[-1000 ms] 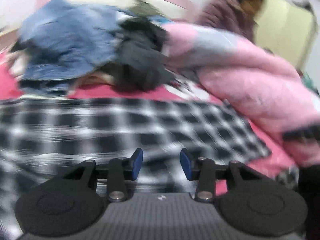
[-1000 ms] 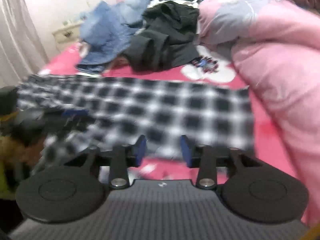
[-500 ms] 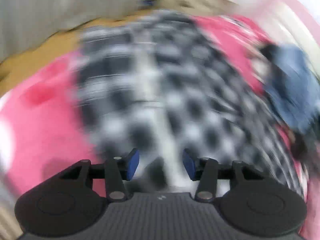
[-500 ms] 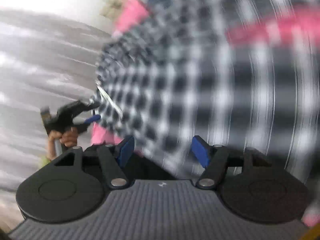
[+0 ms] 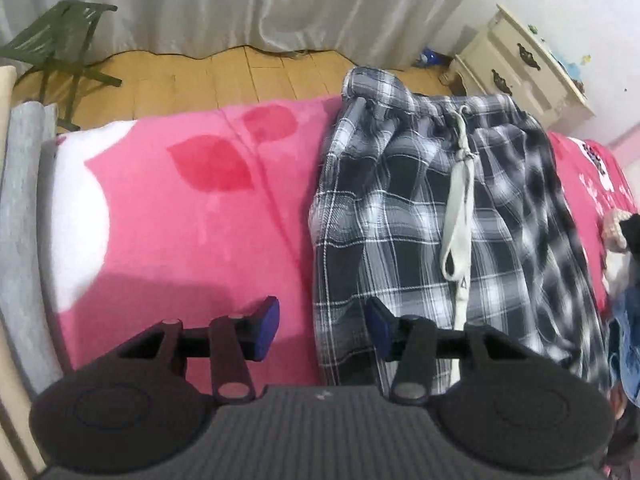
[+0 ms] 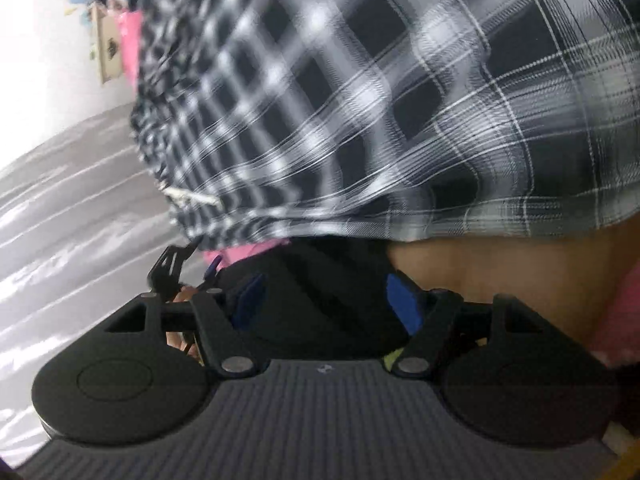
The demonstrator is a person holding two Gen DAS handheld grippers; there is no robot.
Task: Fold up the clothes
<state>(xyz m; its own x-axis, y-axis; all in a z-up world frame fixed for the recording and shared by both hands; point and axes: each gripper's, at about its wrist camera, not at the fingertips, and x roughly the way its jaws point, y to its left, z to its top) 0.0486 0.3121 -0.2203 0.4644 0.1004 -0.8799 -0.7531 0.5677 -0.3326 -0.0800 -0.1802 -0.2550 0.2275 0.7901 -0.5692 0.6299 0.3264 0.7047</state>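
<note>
Black-and-white plaid trousers (image 5: 400,208) lie flat on the pink bed cover (image 5: 180,200), waistband at the far edge and white drawstring (image 5: 460,184) trailing down the middle. My left gripper (image 5: 322,330) points down at them, open, its blue pads either side of the trousers' left edge without pressing it. In the right wrist view the same trousers (image 6: 360,100) fill the top, blurred. My right gripper (image 6: 326,300) hangs low by their hem; its jaws are opening, with no cloth between them and only a dark shape behind. The left gripper (image 6: 172,264) shows small at the left, held by a hand.
Beyond the bed's edge are a wooden floor (image 5: 200,76), a grey curtain (image 5: 240,0), a green folding chair (image 5: 60,40) and a cream nightstand (image 5: 516,64). A blue denim garment (image 5: 626,340) lies at the right edge.
Both views have swung round sharply. The left one turned from the clothes pile and pink quilt to the trousers' waistband end. The right gripper dropped close to the hem and its jaws widened.
</note>
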